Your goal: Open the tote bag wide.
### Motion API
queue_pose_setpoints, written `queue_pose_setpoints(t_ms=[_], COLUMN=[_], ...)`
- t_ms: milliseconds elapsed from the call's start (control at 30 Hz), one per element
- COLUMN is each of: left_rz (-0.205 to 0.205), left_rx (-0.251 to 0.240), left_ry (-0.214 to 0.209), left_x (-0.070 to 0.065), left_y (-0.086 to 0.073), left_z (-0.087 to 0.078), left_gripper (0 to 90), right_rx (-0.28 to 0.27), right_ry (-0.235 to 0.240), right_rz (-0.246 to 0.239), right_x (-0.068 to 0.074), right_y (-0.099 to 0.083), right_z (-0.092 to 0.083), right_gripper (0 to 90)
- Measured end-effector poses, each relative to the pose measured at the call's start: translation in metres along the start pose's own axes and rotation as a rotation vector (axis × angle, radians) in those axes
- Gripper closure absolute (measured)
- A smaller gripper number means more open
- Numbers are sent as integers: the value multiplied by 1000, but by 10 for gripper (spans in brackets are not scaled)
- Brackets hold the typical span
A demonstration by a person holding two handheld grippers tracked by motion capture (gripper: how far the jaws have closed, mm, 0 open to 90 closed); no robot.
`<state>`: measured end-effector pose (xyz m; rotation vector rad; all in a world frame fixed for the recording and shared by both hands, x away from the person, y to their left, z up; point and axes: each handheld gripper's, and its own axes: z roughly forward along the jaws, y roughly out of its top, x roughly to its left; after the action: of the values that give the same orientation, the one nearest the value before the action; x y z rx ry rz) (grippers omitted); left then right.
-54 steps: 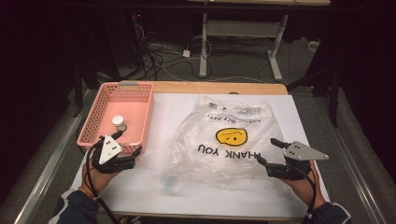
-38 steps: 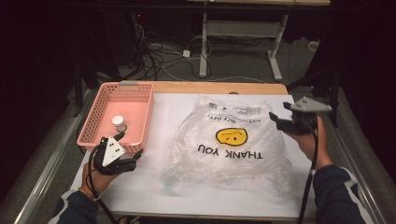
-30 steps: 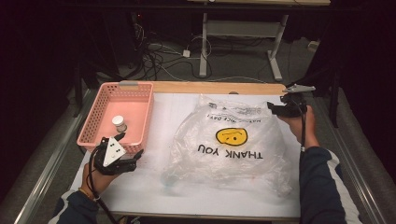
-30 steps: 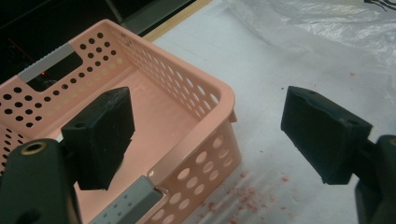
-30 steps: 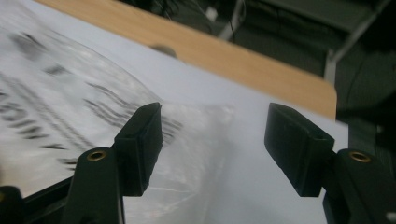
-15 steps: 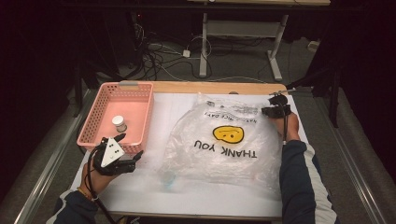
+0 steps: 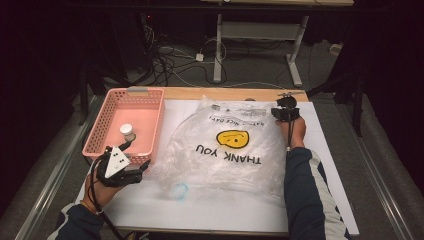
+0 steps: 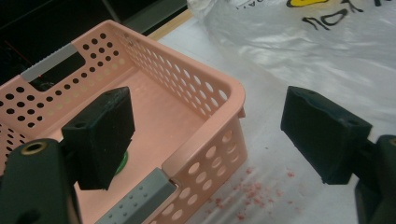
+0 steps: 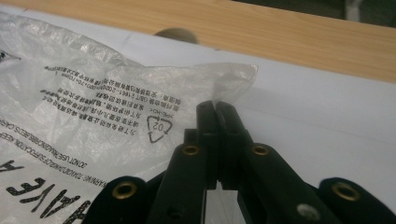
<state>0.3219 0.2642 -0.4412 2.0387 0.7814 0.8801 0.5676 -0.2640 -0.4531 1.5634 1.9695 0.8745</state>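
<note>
At the far right corner of the plastic bag [image 9: 116, 116], the right gripper [image 9: 215, 109] has just snapped its jaws closed, pinching the bag's edge. Bag lies flat mid-table. Over at the near left, the left gripper [image 8: 205, 135] sits wide open, holding nothing, straddling the pink basket [image 8: 205, 93] corner

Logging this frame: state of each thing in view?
Bag: flat on table, far corner pinched.
Right gripper: shut on bag.
Left gripper: open, straddling basket corner.
Basket: upright, holds small bottle.
Bottle: upright, white cap on.
</note>
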Motion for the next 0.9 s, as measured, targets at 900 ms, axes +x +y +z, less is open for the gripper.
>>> queue_pose_setpoints(t_ms=[900], left_rz=[35], left_rx=[33], left_ry=[7], left_x=[-10], left_y=[2], left_z=[1], left_gripper=[169], right_rx=[23], right_ry=[37], right_rz=[-160], right_x=[-33], right_y=[-92], right_z=[-104], right_gripper=[719])
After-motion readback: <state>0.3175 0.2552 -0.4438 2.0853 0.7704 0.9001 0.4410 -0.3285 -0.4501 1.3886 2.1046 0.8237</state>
